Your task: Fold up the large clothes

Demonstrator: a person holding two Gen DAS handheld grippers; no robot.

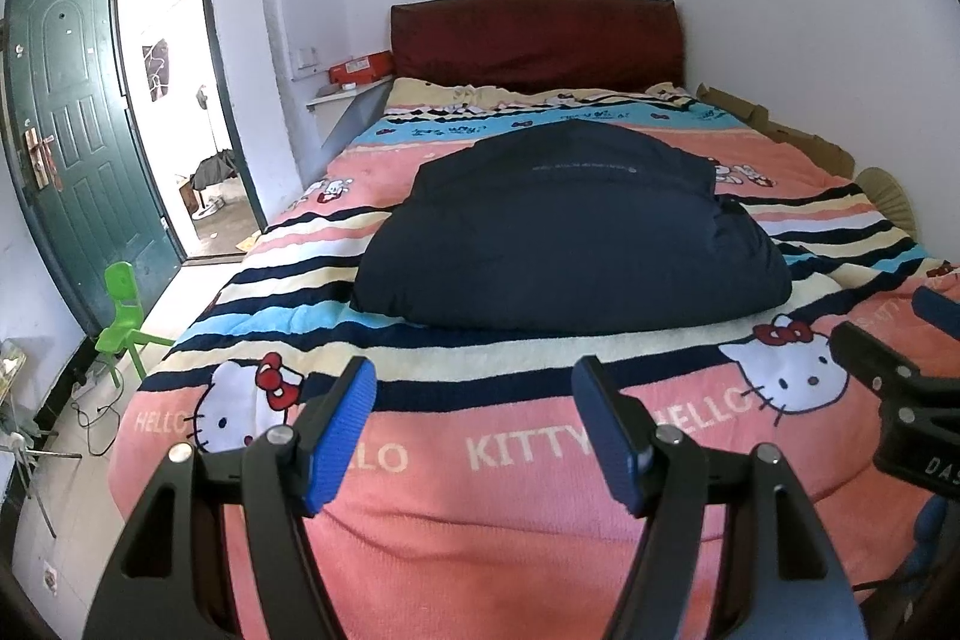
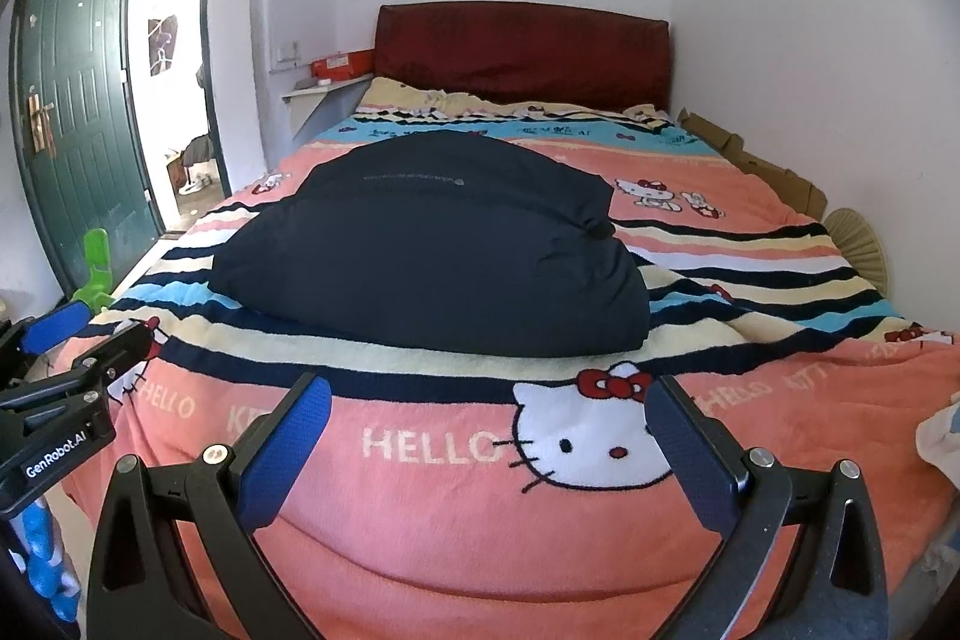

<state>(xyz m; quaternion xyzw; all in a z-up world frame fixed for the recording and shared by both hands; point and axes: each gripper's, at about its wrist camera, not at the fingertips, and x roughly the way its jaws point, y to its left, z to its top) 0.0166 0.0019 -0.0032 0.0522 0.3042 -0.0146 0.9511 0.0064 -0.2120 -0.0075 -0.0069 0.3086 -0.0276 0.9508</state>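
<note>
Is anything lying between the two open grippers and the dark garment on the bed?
Nothing visible. Between the left gripper, the right gripper and the navy garment lies only bare blanket; both grippers are open and empty.

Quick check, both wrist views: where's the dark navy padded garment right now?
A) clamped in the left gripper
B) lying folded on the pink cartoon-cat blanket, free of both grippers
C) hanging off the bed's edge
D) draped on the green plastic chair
B: the dark navy padded garment lies bundled on the pink cartoon-cat blanket, beyond the open left gripper and right gripper.
</note>
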